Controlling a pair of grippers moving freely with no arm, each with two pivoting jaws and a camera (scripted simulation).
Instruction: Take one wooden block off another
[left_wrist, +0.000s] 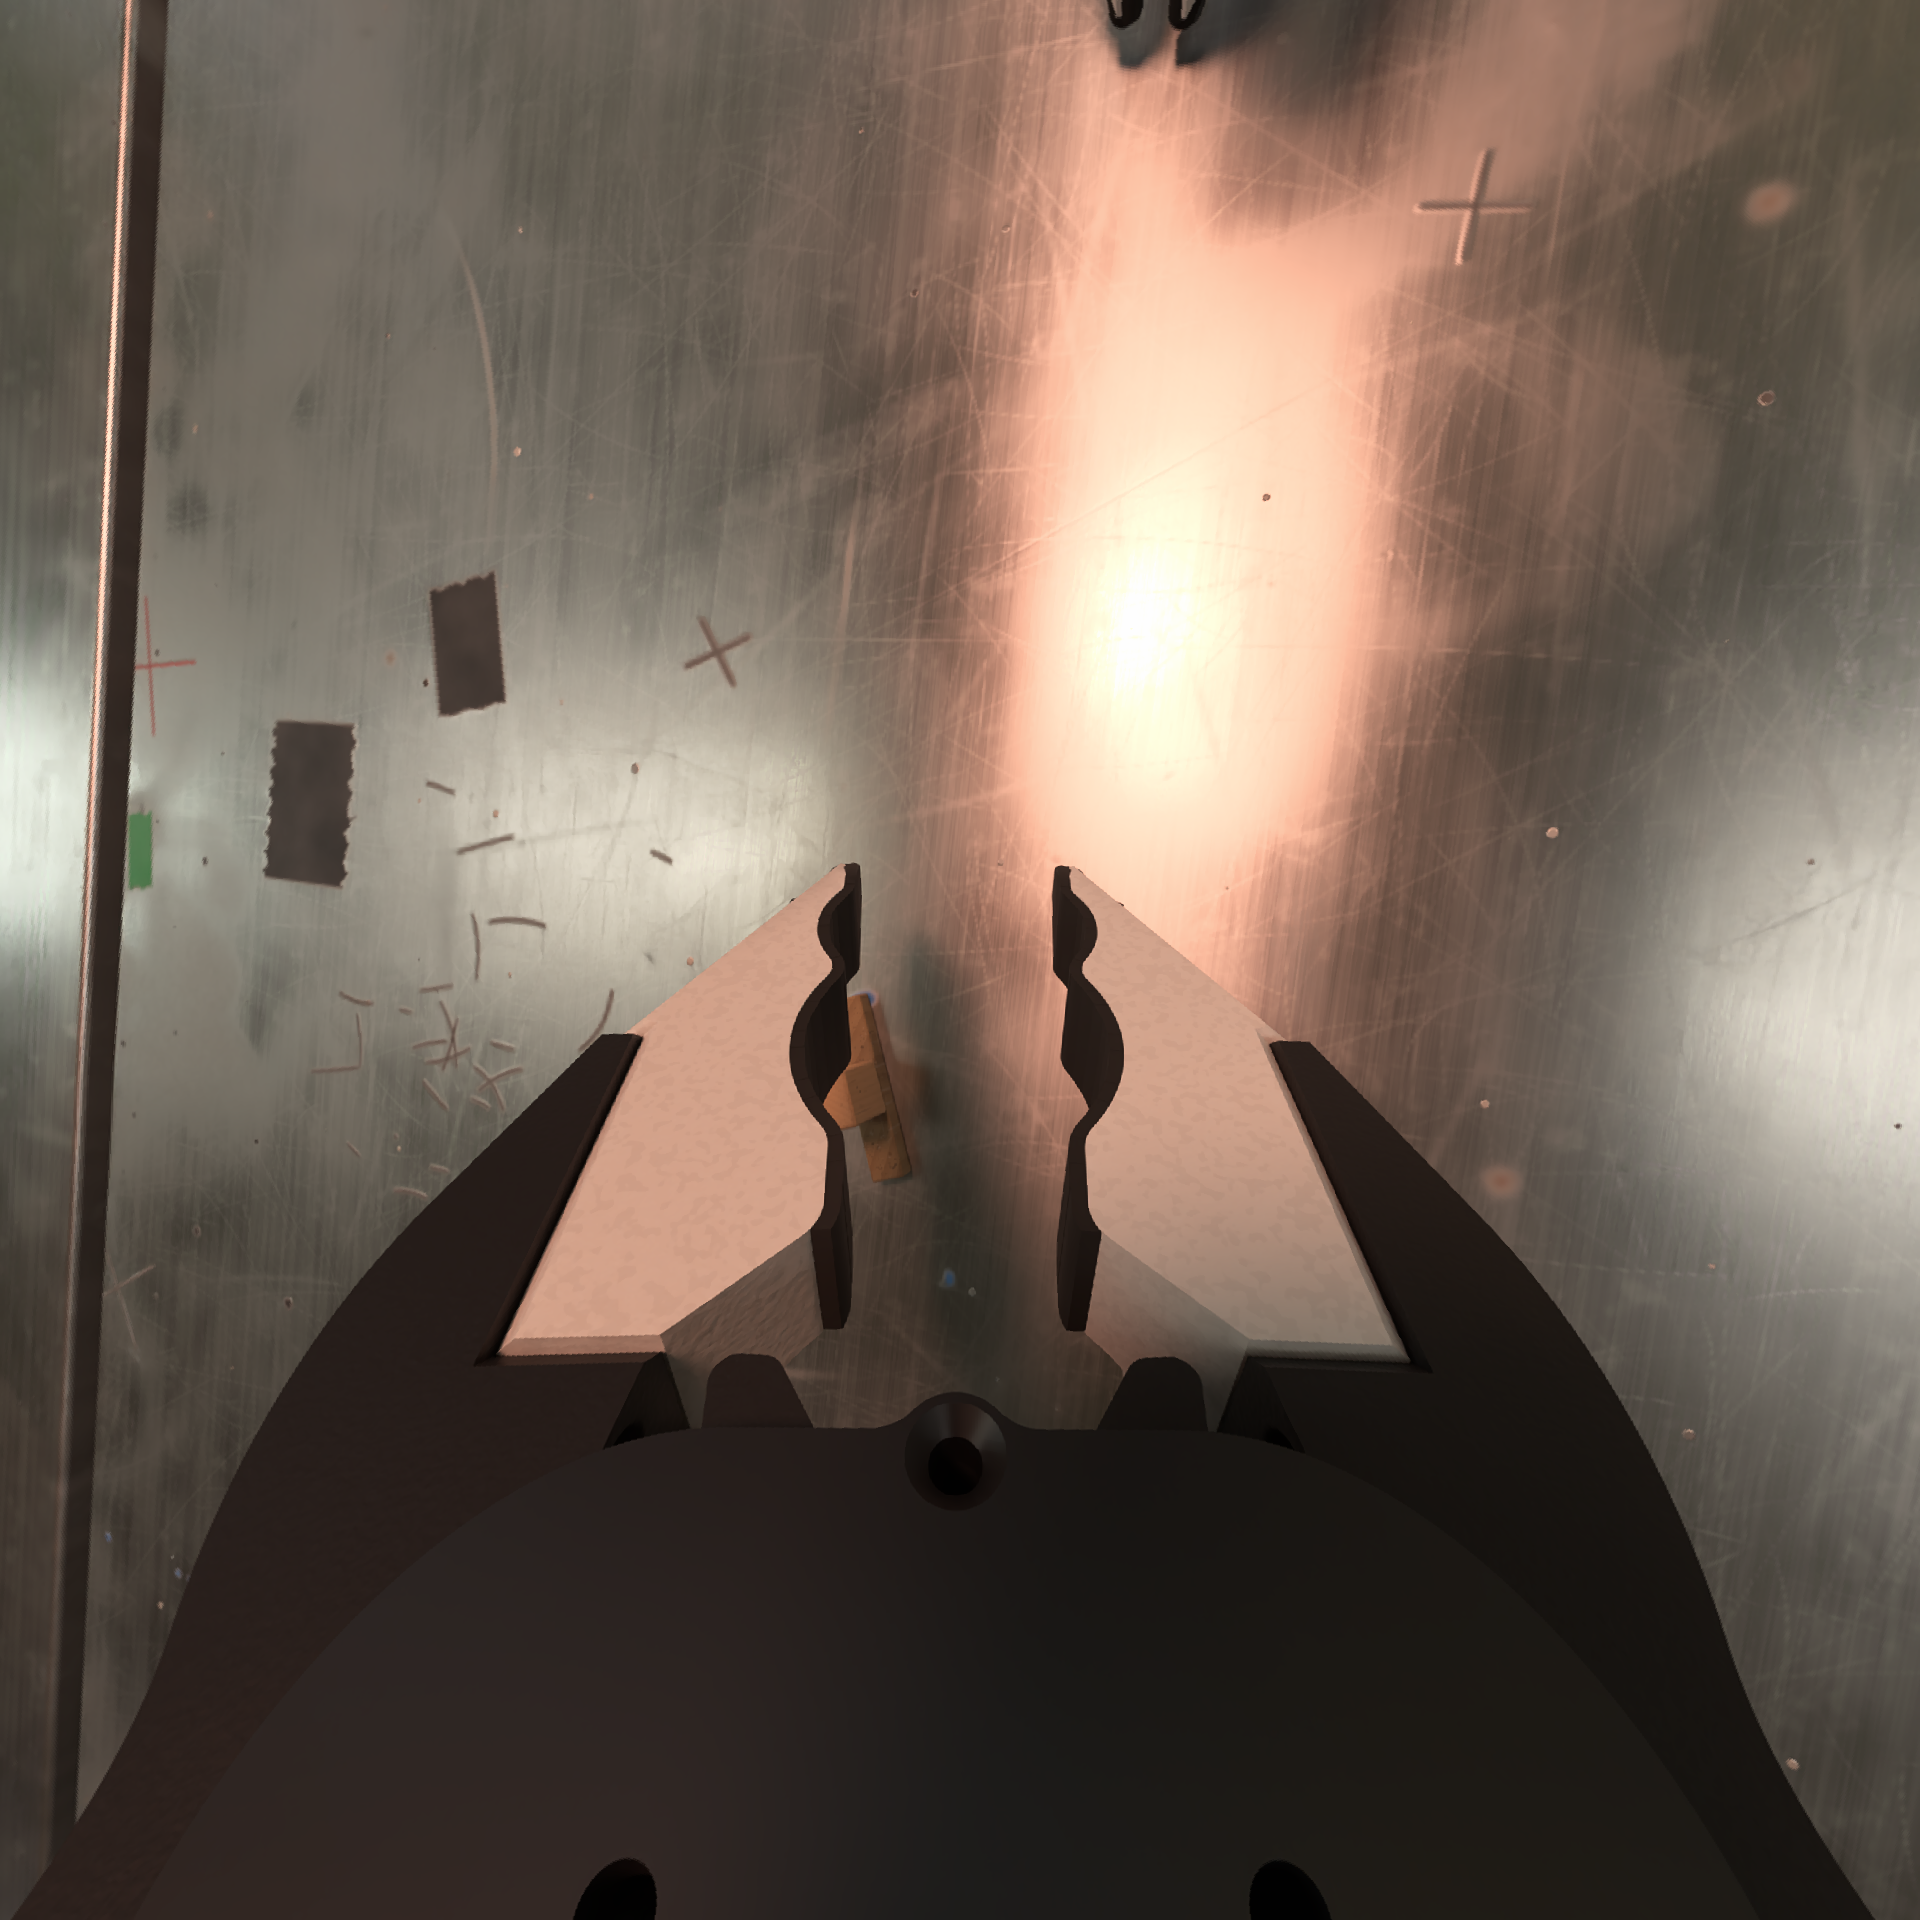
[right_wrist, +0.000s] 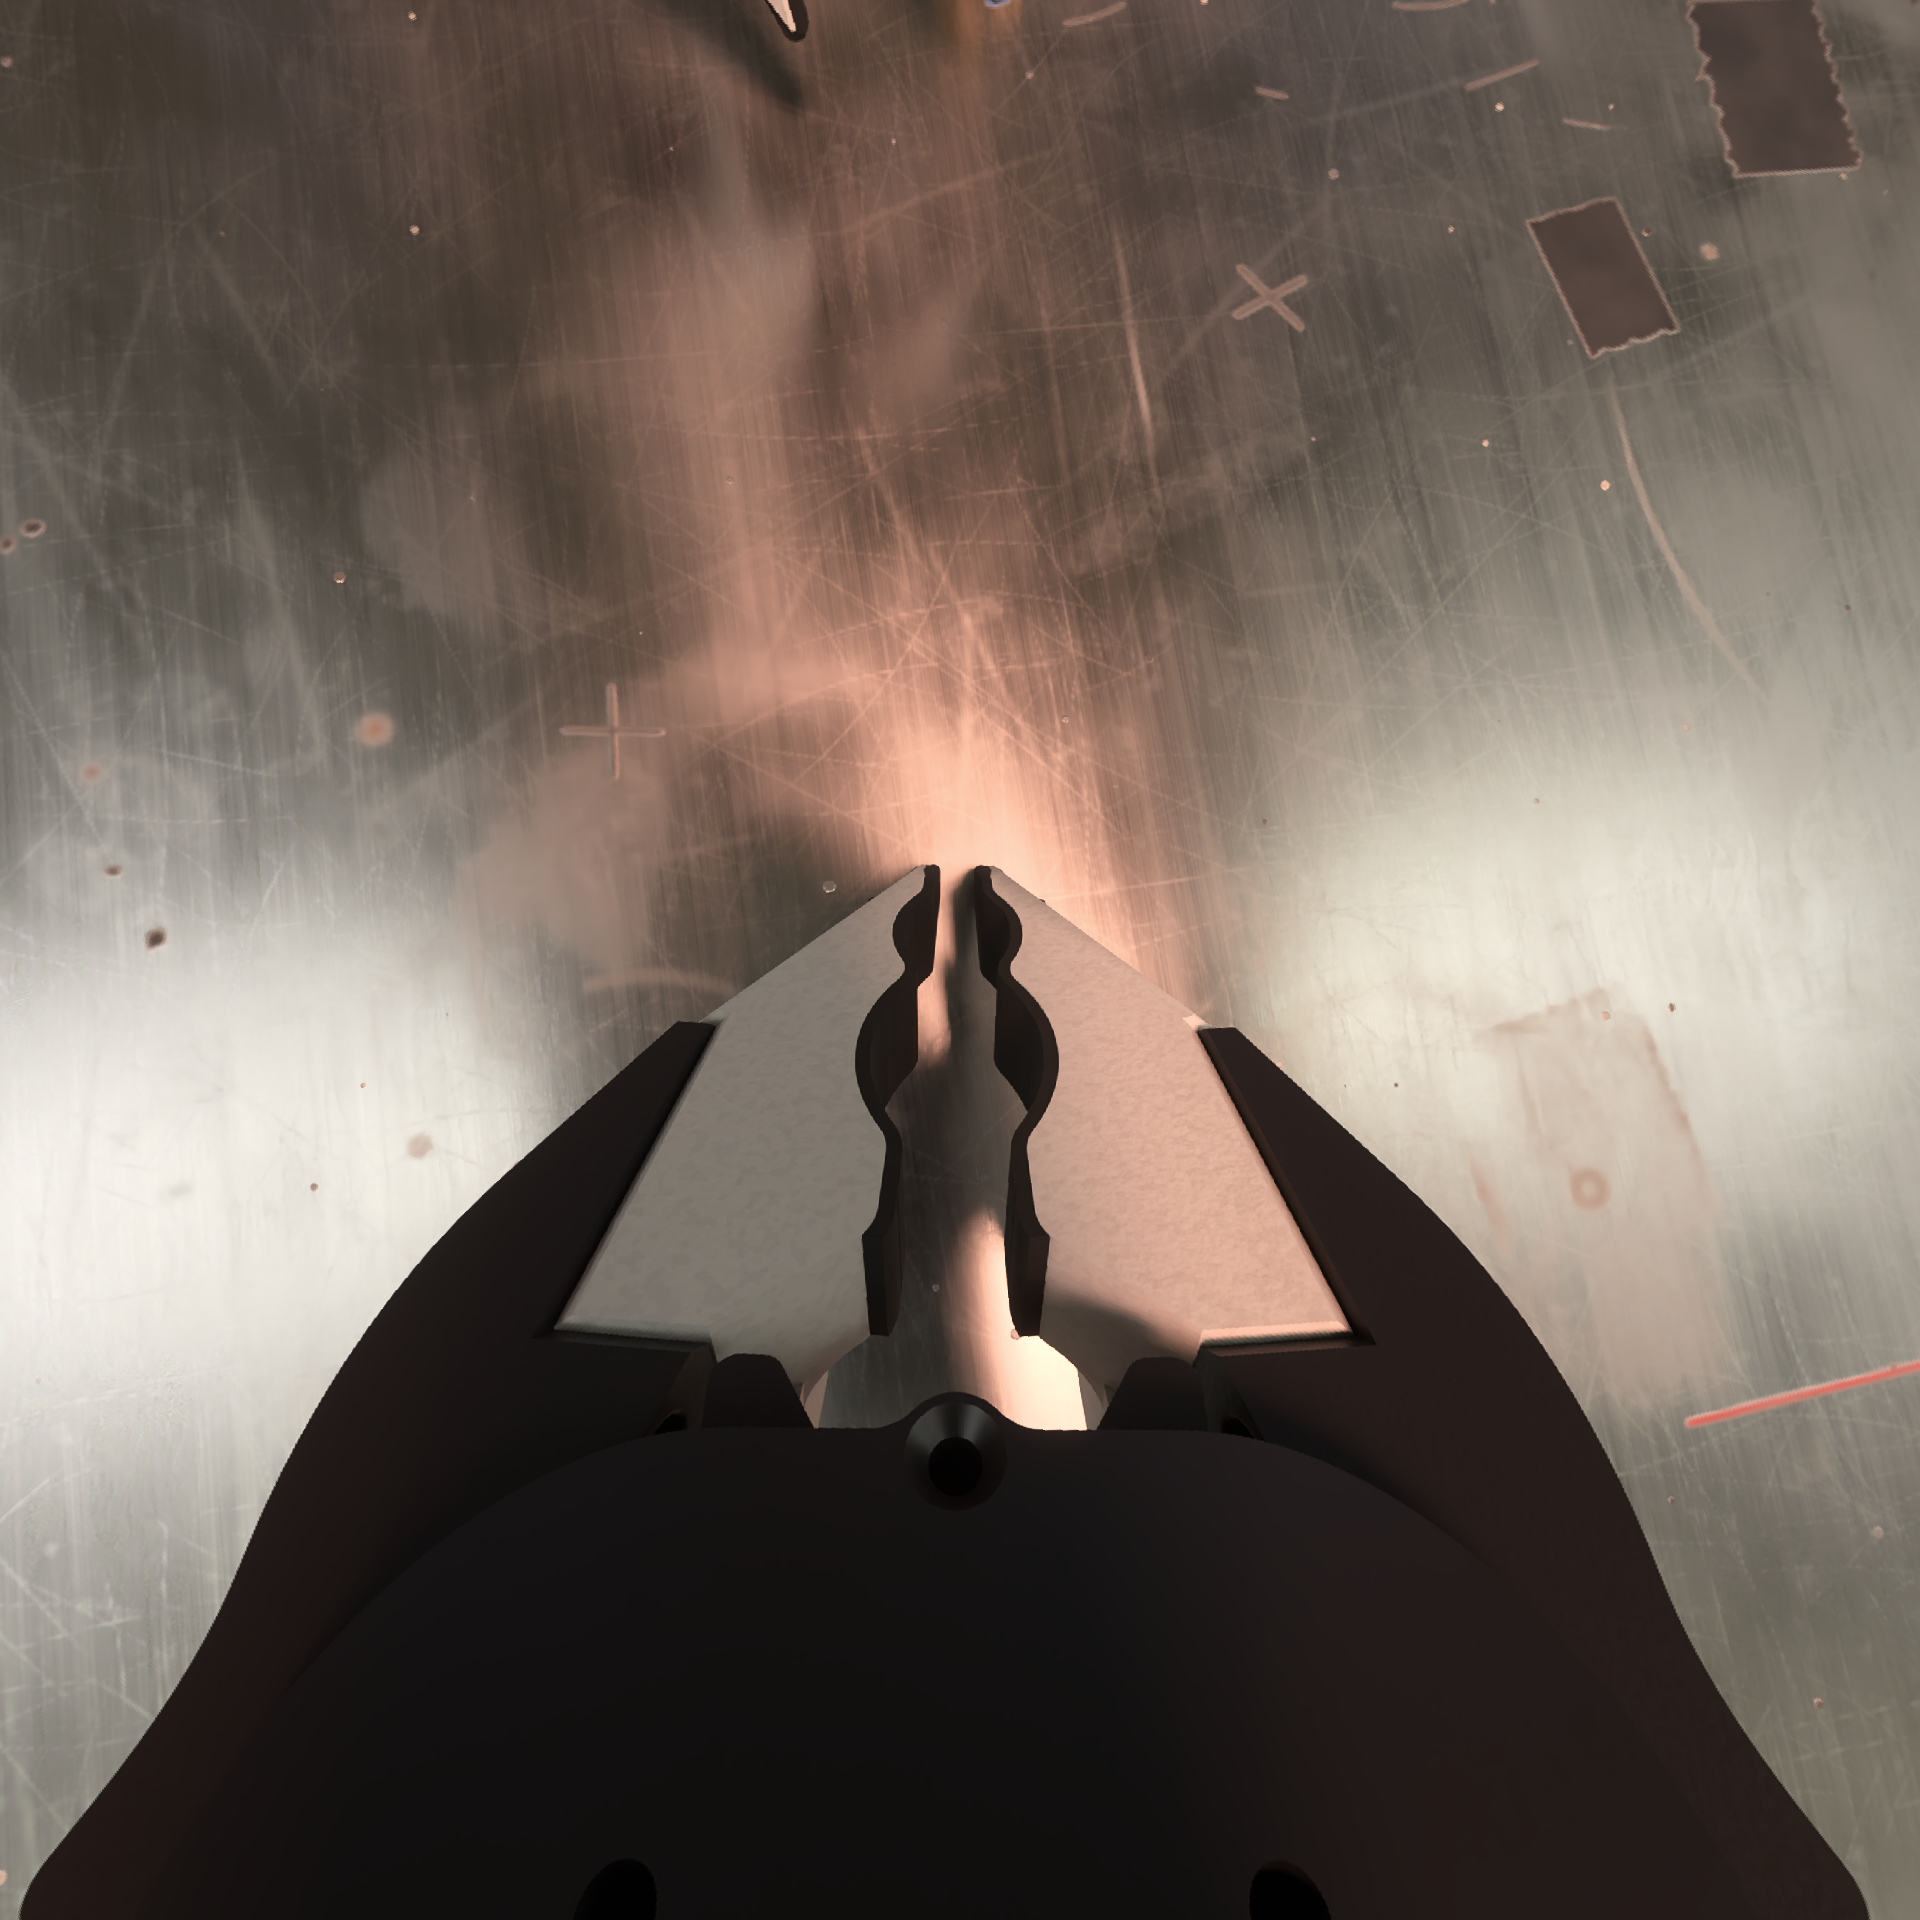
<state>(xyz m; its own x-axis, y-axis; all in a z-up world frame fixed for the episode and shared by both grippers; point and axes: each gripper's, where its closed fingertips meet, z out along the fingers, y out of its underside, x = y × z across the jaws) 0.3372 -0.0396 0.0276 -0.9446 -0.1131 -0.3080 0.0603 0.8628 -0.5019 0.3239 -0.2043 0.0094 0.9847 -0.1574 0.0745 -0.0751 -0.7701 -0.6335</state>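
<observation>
Below, wooden blocks (left_wrist: 871, 1091) behind left tongs' (left_wrist: 956, 883) finger.

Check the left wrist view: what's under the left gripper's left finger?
Wooden blocks on the metal table, below the open left gripper. The left finger covers their left part, so the stacking is unclear.

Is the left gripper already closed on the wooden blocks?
No: the left gripper stands open above the metal table, and the wooden blocks lie below, beside its left finger, not between the pads.
</observation>
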